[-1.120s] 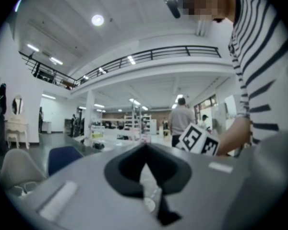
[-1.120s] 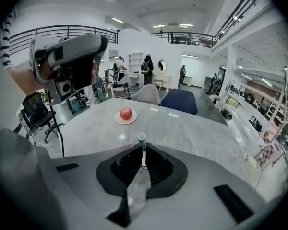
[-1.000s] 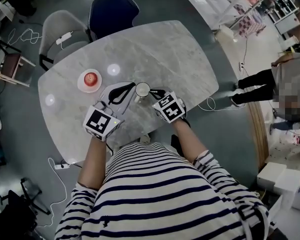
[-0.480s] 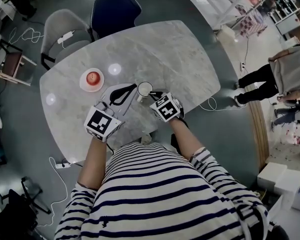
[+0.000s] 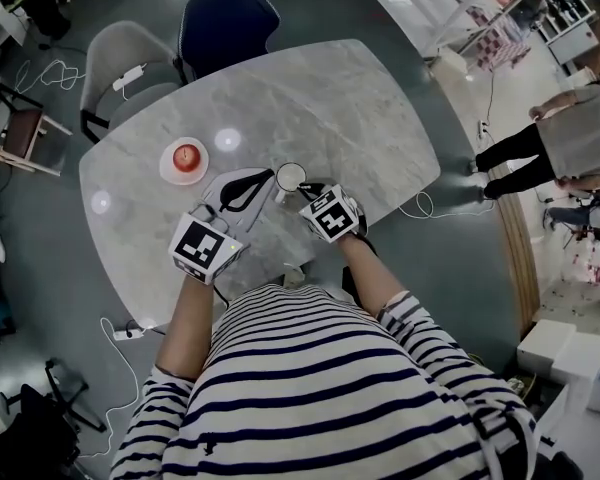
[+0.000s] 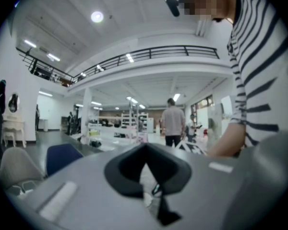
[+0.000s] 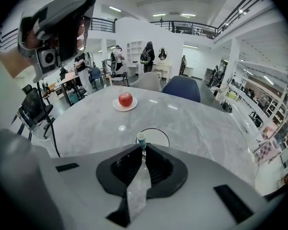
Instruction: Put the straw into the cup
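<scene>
Straw (image 7: 141, 139) is being pinched in the clenched jaws of the right gripper (image 7: 143, 147), open end up. Cup (image 7: 153, 135) is standing just beyond, at 12 o'clock. Left gripper (image 6: 146, 146), at the cup's 9 o'clock, is being held closed, seemingly empty.

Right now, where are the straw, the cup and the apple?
straw (image 7: 141, 138), right gripper view, on its teal tip sticking out past the jaws.
cup (image 7: 153, 128), right gripper view, on the far rim of the clear glass.
apple (image 7: 126, 99), right gripper view, on the middle of the red fruit.
</scene>
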A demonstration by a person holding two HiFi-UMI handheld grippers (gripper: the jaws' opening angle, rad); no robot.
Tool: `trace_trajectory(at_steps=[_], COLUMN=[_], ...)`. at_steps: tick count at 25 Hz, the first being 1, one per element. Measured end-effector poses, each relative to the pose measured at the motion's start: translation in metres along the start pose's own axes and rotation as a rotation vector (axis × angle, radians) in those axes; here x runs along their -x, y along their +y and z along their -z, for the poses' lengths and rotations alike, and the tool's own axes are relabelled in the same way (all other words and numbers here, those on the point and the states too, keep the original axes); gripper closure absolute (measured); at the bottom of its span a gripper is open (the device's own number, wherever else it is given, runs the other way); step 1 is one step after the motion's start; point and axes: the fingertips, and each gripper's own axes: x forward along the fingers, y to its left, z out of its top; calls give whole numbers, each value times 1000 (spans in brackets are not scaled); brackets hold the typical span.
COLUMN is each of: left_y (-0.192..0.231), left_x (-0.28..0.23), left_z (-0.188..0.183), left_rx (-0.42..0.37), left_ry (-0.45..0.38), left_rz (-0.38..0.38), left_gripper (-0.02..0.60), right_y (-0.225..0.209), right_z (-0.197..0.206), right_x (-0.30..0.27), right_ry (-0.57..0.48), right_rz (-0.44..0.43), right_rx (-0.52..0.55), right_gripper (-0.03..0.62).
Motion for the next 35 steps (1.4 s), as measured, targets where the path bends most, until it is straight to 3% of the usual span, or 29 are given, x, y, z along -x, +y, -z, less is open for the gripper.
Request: trace_trajectory(at_steps=[10,13,20,35], left_y=[-3,-2,-2,-6], left_x=[4,4,-3,-2], left_z=[0,-1,-4,-8], left_rx=[-3,-3,-6,-15], left_ry=[-9,-10,-12,-30], left_rz=[15,21,40,77], left_gripper=[574,574,574,574], right_y=[6,6,-3,-12], right_z=[3,1,-6,-63], right_x=[2,5,19,90], right_ry=[1,-6,-42,-255], right_rz=[9,5,29,156], right_rx=[-14,-23,-45,-16], right_gripper=[568,531,517,516])
